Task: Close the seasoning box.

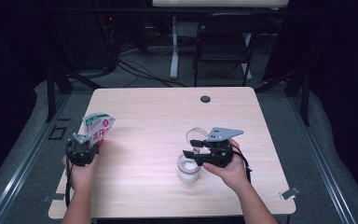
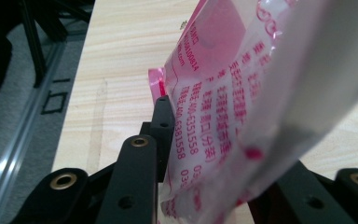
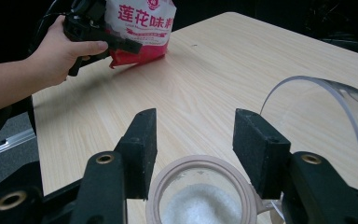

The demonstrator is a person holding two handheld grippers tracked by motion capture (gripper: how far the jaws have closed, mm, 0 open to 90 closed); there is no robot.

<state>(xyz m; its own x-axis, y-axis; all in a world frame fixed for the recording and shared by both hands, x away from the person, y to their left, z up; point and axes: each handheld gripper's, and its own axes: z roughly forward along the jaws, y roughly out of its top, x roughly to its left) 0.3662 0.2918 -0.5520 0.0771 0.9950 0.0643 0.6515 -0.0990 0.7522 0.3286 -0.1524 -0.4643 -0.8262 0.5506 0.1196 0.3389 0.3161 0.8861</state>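
A pink and white bag (image 1: 98, 126) with red printed characters stands on its lower edge near the left side of the table. My left gripper (image 1: 86, 141) is shut on it low down. In the left gripper view the bag (image 2: 223, 84) sits between the jaws; one pad (image 2: 162, 119) presses its side and the other is hidden behind it. A glass jar (image 1: 189, 169) of white powder (image 3: 200, 205) stands right of centre, its clear lid (image 3: 317, 116) swung back. My right gripper (image 3: 196, 126) hovers open just above the jar's rim (image 3: 168, 179).
The light wooden table (image 1: 168, 116) has a black round grommet (image 1: 205, 99) near its far edge. A metal clip (image 1: 290, 192) sticks out at the near right corner. A folding chair (image 1: 223, 42) and cables stand on the floor beyond the table.
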